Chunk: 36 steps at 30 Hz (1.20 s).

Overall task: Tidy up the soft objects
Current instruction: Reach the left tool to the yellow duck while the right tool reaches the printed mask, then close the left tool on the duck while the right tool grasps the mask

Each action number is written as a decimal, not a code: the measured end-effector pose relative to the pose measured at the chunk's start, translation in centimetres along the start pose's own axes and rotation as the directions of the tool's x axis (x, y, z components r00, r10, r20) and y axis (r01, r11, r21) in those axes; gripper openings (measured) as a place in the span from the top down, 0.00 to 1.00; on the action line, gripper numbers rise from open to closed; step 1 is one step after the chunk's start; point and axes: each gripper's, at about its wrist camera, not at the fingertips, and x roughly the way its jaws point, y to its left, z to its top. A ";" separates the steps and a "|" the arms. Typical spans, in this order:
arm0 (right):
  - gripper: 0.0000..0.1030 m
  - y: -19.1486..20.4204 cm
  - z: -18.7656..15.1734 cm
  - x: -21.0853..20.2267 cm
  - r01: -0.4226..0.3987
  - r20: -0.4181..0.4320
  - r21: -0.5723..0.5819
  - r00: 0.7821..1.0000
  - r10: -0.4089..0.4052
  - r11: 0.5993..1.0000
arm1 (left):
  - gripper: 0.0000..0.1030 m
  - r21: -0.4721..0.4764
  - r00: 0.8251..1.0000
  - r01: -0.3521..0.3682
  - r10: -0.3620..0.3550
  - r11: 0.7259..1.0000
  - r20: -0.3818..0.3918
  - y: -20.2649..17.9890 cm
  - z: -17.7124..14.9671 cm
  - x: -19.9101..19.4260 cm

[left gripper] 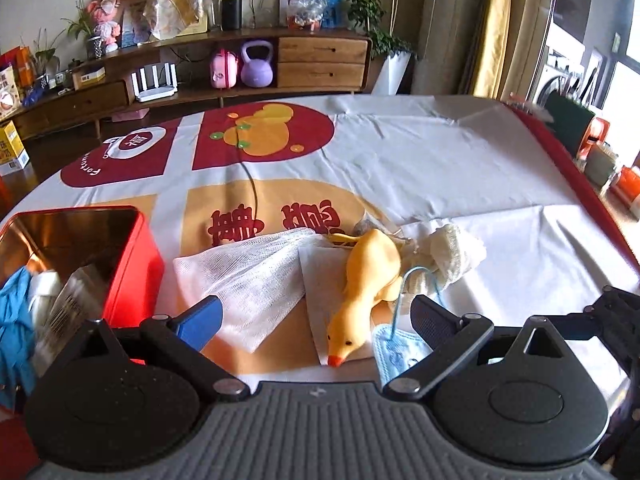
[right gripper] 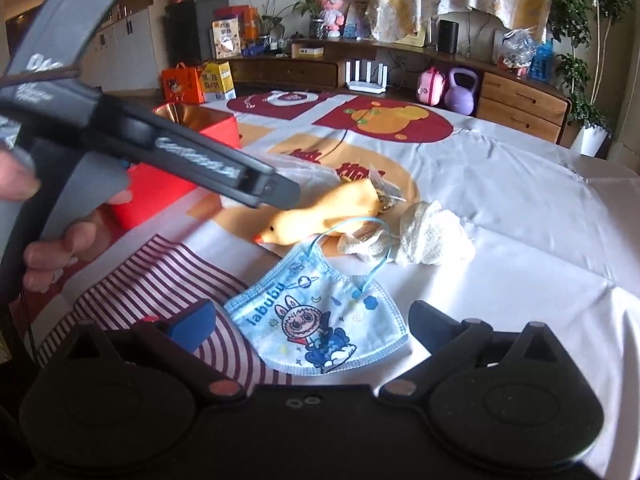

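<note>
A yellow rubber duck (left gripper: 370, 280) lies on the table, head toward me, between the fingers of my open, empty left gripper (left gripper: 316, 320). A white mesh bag (left gripper: 248, 272) lies left of it and cream socks (left gripper: 452, 252) to its right. A blue labubu face mask (right gripper: 320, 328) lies flat between the fingers of my open, empty right gripper (right gripper: 312, 324); its edge shows in the left wrist view (left gripper: 394, 354). The duck (right gripper: 320, 216) and socks (right gripper: 424, 236) lie beyond the mask. The left gripper's body (right gripper: 160, 148) hovers at upper left.
A red tin box (left gripper: 120, 252) holding soft items stands at the table's left; it also shows in the right wrist view (right gripper: 192, 160). A red-and-white striped cloth (right gripper: 160, 280) lies left of the mask. The printed tablecloth (left gripper: 440, 160) covers the table. A wooden sideboard (left gripper: 320, 60) stands beyond.
</note>
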 end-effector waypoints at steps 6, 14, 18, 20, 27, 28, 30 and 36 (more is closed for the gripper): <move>0.00 -0.5 -0.2 1.4 0.003 -0.035 -0.012 0.999 -0.003 1.000 | 0.02 -0.006 0.999 -0.007 0.007 1.000 -0.046 -0.1 0.4 2.8; 0.00 -0.6 -0.2 2.7 -0.008 -0.055 -0.023 0.998 0.007 1.000 | 0.03 0.057 0.999 -0.036 0.038 0.998 -0.039 -1.3 0.8 4.3; 0.01 -0.5 -0.5 3.1 -0.006 -0.064 -0.031 0.998 0.004 0.999 | 0.18 0.104 0.999 -0.018 0.022 0.994 -0.036 -2.1 1.0 4.9; 0.01 -0.4 -0.5 3.2 -0.002 -0.063 -0.042 0.998 -0.001 0.999 | 0.30 0.128 0.999 -0.008 0.012 0.992 -0.032 -2.6 0.9 5.1; 0.03 0.7 -1.1 3.2 0.026 -0.053 -0.112 0.998 -0.032 0.993 | 0.52 0.152 0.999 0.048 -0.044 0.987 -0.031 -3.3 1.1 5.7; 0.04 0.8 -1.2 3.2 0.027 -0.049 -0.113 0.998 -0.033 0.993 | 0.56 0.153 0.998 0.056 -0.051 0.987 -0.033 -3.4 1.1 5.8; 0.08 0.8 -1.3 3.1 0.020 -0.049 -0.104 0.998 -0.025 0.994 | 0.61 0.149 0.997 0.068 -0.063 0.986 -0.040 -3.4 1.0 6.0; 0.29 0.7 -1.2 2.7 -0.025 -0.053 -0.073 0.998 0.022 0.997 | 0.71 0.150 0.995 0.095 -0.091 0.984 -0.037 -3.5 0.8 5.9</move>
